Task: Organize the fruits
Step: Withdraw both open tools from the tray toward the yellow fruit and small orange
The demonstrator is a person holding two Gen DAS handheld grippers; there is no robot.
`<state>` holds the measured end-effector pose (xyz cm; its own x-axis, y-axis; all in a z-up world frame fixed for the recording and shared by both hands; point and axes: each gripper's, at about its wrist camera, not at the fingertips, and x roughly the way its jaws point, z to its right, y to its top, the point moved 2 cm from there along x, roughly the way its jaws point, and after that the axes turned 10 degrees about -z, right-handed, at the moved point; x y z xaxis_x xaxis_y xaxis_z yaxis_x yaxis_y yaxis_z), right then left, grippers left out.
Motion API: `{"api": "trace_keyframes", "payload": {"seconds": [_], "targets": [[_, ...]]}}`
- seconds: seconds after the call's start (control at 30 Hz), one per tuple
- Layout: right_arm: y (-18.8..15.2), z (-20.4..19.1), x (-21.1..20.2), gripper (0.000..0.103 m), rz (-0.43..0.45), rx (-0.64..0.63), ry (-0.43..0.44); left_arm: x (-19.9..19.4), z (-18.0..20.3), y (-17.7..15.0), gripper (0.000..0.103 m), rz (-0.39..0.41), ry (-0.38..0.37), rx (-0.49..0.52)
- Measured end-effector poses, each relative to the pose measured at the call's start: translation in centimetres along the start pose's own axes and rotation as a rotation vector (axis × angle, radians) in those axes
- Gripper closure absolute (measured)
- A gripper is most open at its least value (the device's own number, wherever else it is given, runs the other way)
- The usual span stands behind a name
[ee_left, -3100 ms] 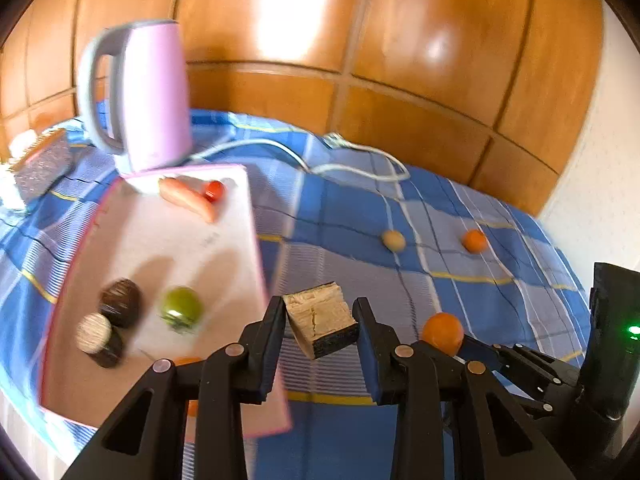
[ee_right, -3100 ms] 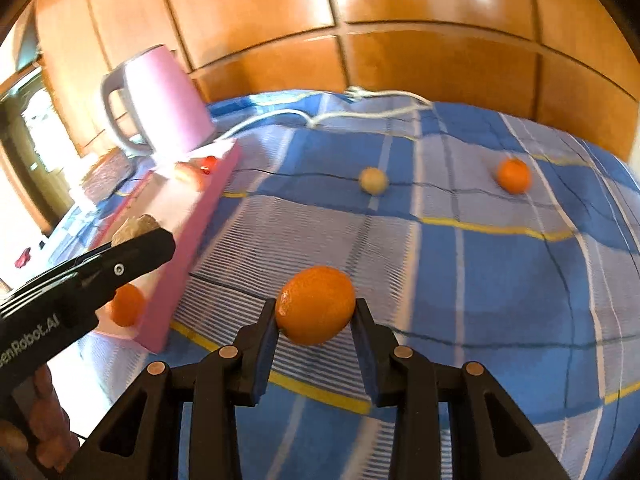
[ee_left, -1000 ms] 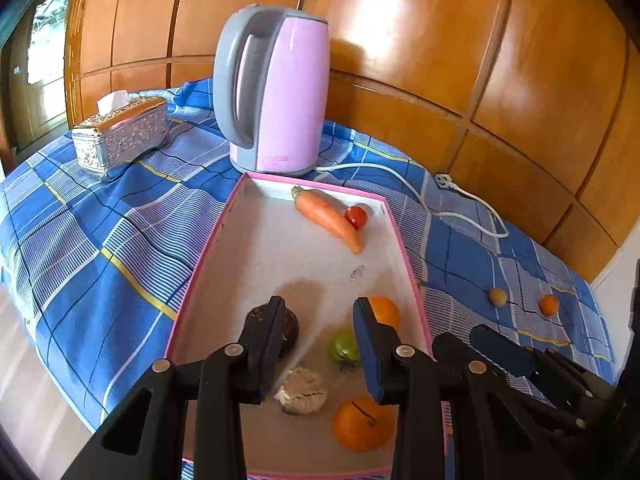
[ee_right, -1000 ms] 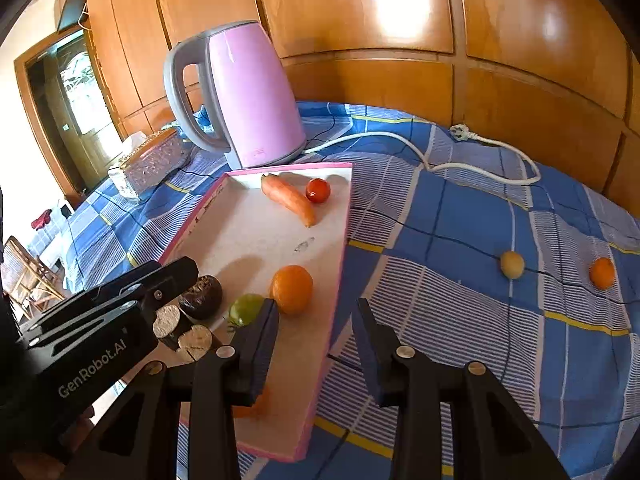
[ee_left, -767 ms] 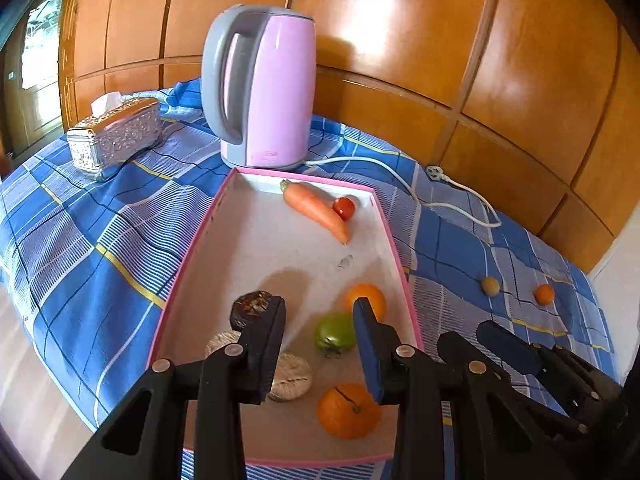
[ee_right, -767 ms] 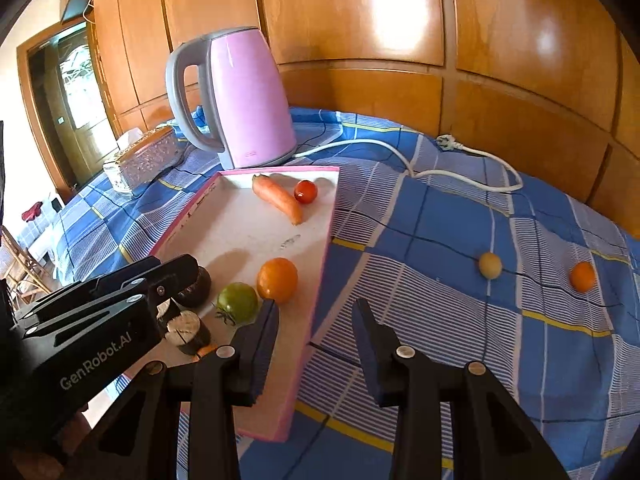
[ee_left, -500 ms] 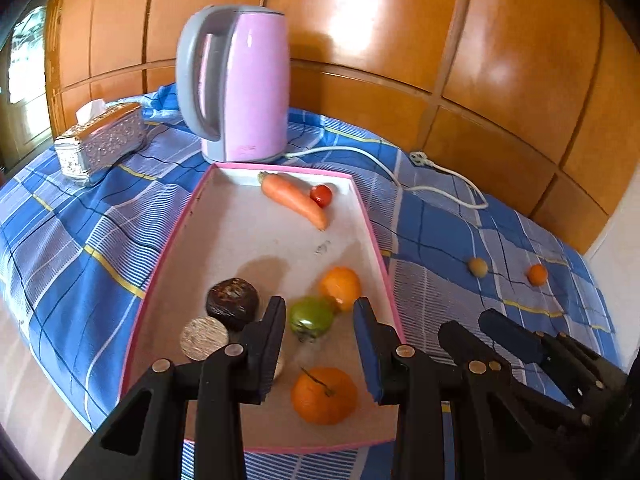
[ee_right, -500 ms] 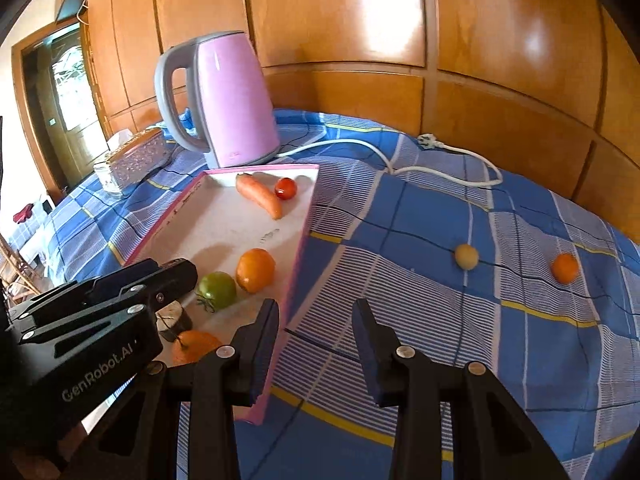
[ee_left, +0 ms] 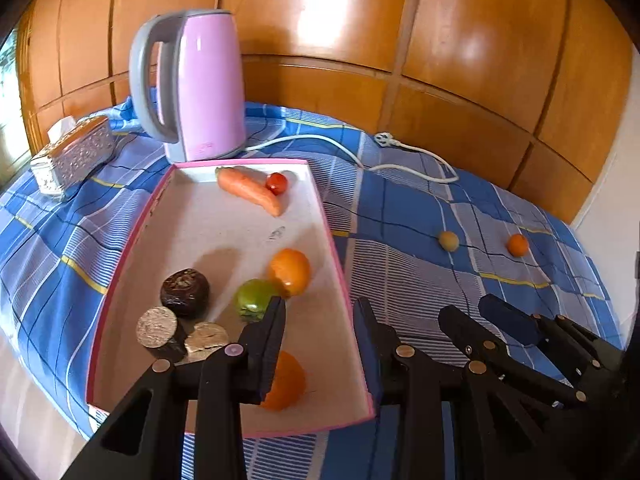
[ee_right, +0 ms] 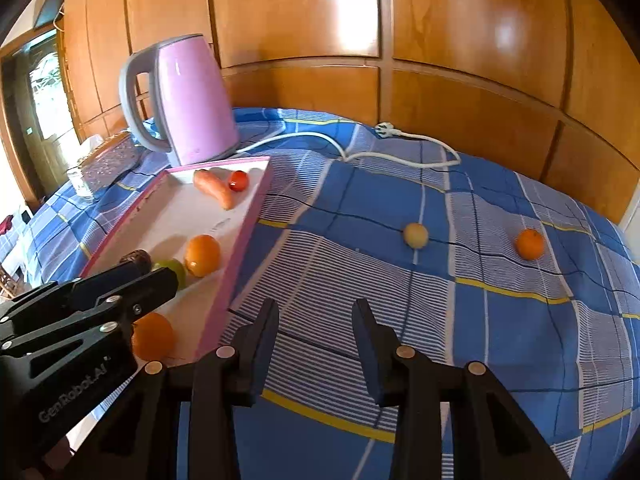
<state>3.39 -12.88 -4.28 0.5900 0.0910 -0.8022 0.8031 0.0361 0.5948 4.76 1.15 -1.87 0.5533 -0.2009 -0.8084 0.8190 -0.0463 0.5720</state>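
Both our grippers have slid rightward since a second ago: the tray has drifted left in both views, and more of the blue checked cloth [ee_right: 400,208] fills the right wrist view. Three seconds back our left gripper [ee_left: 320,320] held a brown cut piece and our right gripper [ee_right: 314,320] an orange; now both carry nothing, their fingers standing apart at a moderate gap with only tray or cloth showing between them.

The fruits look small, round and glossy. Two lie loose on the cloth, well apart from the tray: a pale yellow fruit [ee_right: 415,235] and, further right, a small orange [ee_right: 530,244].

The pink-rimmed tray [ee_left: 320,200] holds the rest. At its far end a carrot [ee_left: 250,191] lies touching a cherry tomato [ee_left: 277,183]. Mid-tray an orange fruit [ee_left: 291,271] sits against a green tomato [ee_left: 256,299]. Left of these are a dark brown round fruit [ee_left: 185,292] and two cut pieces with pale faces [ee_left: 158,330]. At the near end a large orange [ee_left: 285,382] is partly hidden behind the left gripper's finger.

Behind the tray stands a pink kettle [ee_left: 196,84], its white cord [ee_left: 400,160] trailing over the cloth, and a silver tissue box [ee_left: 72,156] sits at the left.
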Motion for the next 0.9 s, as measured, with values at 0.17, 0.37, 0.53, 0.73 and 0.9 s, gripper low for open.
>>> {"api": "trace_keyframes", "payload": {"seconds": [0.17,0.37,0.53,0.73,0.9], "targets": [[-0.5,1.6,0.4,0.064,-0.016,0.035,-0.018,0.5,1.5,-0.1,0.067,-0.016,-0.009,0.038],[-1.1,3.7,0.5,0.064,-0.026,0.083,-0.044,0.9,3.4,0.0,0.067,-0.021,-0.02,0.085],[-1.6,5.6,0.5,0.064,-0.033,0.126,-0.066,1.3,4.4,0.2,0.067,-0.029,-0.028,0.107],[-2.1,8.1,0.7,0.065,-0.045,0.181,-0.092,2.2,5.8,0.0,0.067,-0.049,-0.039,0.134],[-2.7,9.8,0.9,0.065,-0.056,0.225,-0.105,3.0,7.0,-0.1,0.067,-0.07,-0.051,0.154]]}}
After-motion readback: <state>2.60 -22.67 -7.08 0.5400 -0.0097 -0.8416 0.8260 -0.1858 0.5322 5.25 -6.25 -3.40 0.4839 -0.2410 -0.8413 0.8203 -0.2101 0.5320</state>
